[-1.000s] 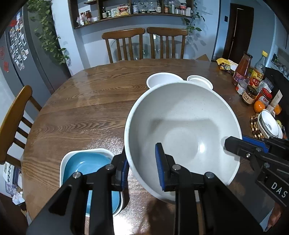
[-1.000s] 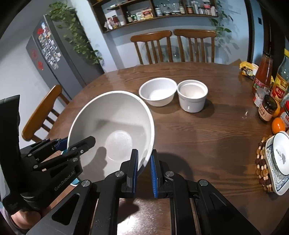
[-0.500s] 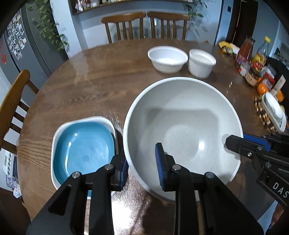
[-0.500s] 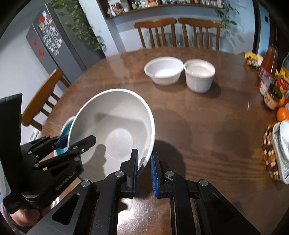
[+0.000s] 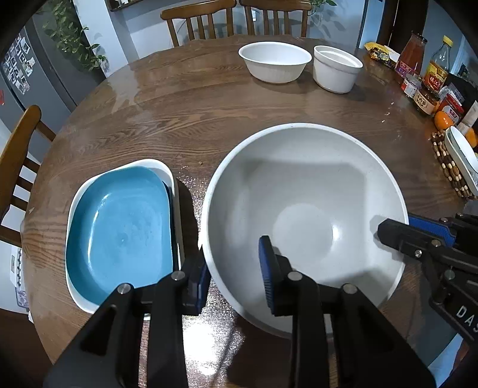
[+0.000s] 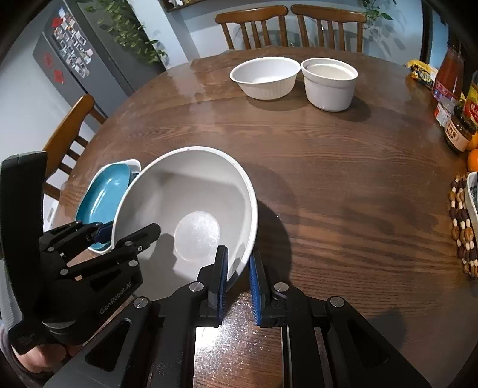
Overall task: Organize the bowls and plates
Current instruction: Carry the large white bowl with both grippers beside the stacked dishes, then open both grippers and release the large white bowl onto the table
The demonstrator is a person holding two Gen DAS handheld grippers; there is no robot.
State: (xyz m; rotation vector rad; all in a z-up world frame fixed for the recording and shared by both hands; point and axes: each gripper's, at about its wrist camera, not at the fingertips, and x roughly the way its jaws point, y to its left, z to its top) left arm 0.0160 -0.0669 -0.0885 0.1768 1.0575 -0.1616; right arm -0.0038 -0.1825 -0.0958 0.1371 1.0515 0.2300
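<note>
A large grey-white bowl (image 5: 304,209) is held above the round wooden table (image 5: 185,119) by both grippers. My left gripper (image 5: 236,277) is shut on its near-left rim, one finger inside and one outside. My right gripper (image 6: 238,274) is shut on its right rim; it also shows in the left wrist view (image 5: 418,238). The bowl (image 6: 191,209) hangs tilted. To its left a blue rectangular plate (image 5: 119,226) lies in a white dish (image 5: 167,167). Two white bowls stand at the far side: a wide one (image 5: 274,64) and a taller one (image 5: 336,71).
Sauce bottles and jars (image 5: 424,77), oranges (image 5: 443,121) and a patterned dish on a beaded mat (image 5: 460,161) crowd the table's right edge. Wooden chairs stand at the far side (image 5: 233,18) and on the left (image 5: 18,155).
Both grippers have risen with the large bowl and tilted downward; the blue plate and the two far bowls now show fully. The grips have not changed.
</note>
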